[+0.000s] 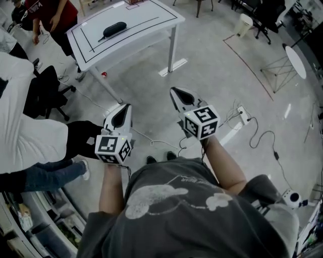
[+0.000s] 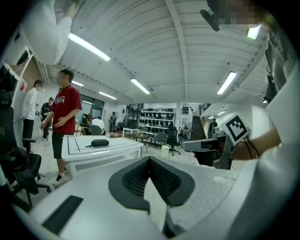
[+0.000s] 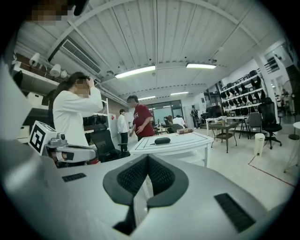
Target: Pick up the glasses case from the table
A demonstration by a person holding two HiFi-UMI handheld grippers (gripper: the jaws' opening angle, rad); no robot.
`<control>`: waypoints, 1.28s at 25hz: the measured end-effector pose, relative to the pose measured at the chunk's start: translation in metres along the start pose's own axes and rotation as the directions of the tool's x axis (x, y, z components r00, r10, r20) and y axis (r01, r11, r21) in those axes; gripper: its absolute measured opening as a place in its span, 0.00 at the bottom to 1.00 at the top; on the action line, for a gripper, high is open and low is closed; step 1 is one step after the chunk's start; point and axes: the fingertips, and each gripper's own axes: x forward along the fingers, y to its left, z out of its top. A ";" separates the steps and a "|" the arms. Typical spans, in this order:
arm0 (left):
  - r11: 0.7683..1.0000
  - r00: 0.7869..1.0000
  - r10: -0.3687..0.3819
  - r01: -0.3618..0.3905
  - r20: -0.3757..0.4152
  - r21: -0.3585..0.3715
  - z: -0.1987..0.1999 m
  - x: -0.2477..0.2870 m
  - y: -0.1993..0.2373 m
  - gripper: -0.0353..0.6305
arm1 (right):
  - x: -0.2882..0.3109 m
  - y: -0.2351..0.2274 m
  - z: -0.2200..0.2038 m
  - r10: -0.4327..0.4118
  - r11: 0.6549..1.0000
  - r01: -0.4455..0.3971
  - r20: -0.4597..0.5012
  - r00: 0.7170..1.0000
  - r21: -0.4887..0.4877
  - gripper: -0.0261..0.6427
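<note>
A black oval glasses case point(image 1: 114, 28) lies on a white table point(image 1: 151, 20) marked with a black rectangle, well ahead of me. The case point(image 2: 99, 143) shows small in the left gripper view and the same case point(image 3: 162, 140) in the right gripper view. My left gripper point(image 1: 122, 114) is held at waist height, far short of the table, its jaws shut with nothing between them. My right gripper point(image 1: 179, 95) hangs beside it, also shut and empty. In their own views the left gripper point(image 2: 149, 160) and right gripper point(image 3: 148, 157) point toward the table.
A person in a red shirt point(image 1: 50, 12) stands at the table's far left corner. Someone in white point(image 1: 22, 121) sits close on my left by a black chair point(image 1: 43, 90). Cables and a power strip point(image 1: 244, 115) lie on the floor to the right. A brown book point(image 1: 133, 6) rests at the table's far edge.
</note>
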 end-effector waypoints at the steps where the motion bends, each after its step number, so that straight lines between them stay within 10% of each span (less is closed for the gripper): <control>1: 1.000 1.000 0.002 -0.002 0.001 -0.003 -0.001 -0.004 0.005 0.06 | 0.003 0.004 0.000 0.000 1.000 0.000 0.000 1.000 -0.002 0.04; 16: 0.998 0.999 0.045 -0.045 0.005 -0.050 -0.015 -0.047 0.092 0.06 | 0.051 0.047 -0.007 -0.029 0.999 0.029 0.010 1.000 0.020 0.04; 32: 0.989 0.990 0.140 -0.141 -0.030 -0.039 0.011 0.075 0.186 0.06 | 0.210 -0.044 0.021 0.042 0.997 -0.044 0.023 0.999 0.065 0.04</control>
